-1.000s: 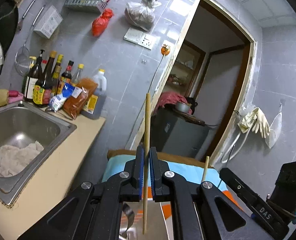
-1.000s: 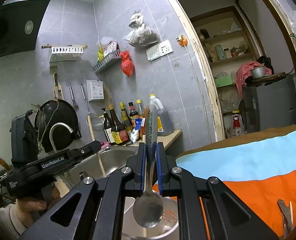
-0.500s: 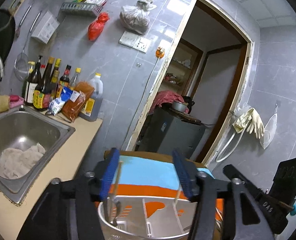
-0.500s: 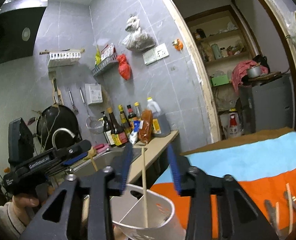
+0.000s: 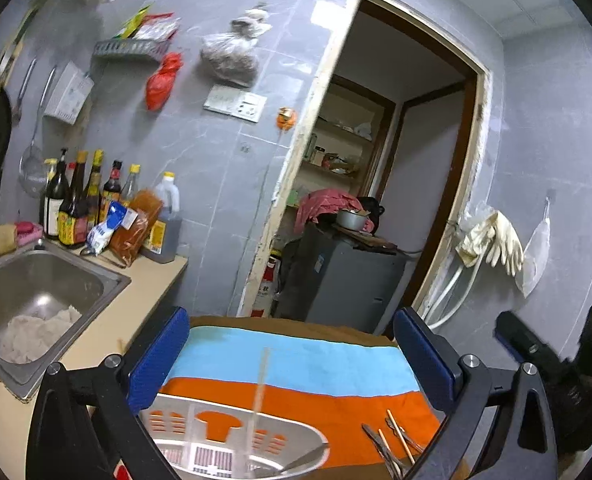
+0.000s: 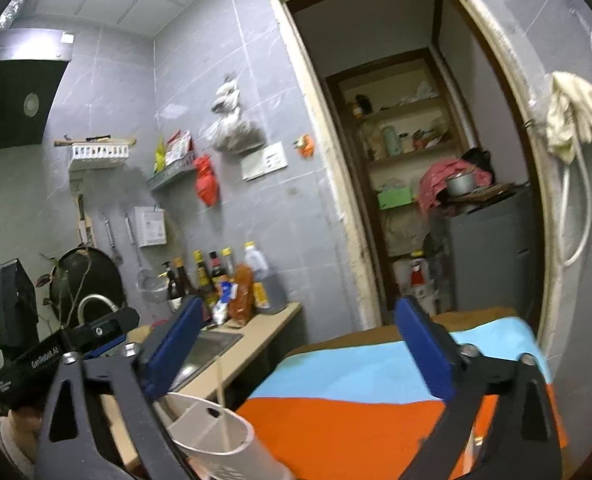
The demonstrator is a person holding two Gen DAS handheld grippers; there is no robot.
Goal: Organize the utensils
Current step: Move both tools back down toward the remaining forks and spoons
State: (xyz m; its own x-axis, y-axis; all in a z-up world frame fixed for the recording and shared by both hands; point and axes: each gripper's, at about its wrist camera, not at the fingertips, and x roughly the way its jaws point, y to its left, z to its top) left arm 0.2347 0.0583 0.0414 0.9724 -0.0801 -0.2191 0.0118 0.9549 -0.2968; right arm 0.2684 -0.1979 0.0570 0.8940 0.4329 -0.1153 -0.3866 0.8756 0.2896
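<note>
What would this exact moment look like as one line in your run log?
left tool: open, just opened, empty | right tool: open, just opened, empty | chopstick: in holder | loose utensils: on cloth

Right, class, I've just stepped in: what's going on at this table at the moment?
A person is sorting utensils into a white holder with two handheld grippers. Both the left gripper and the right gripper have just been opening and now stand wide with nothing between their jaws. A chopstick stands in the holder. More utensils lie loose on the striped cloth, waiting to go in.
</note>
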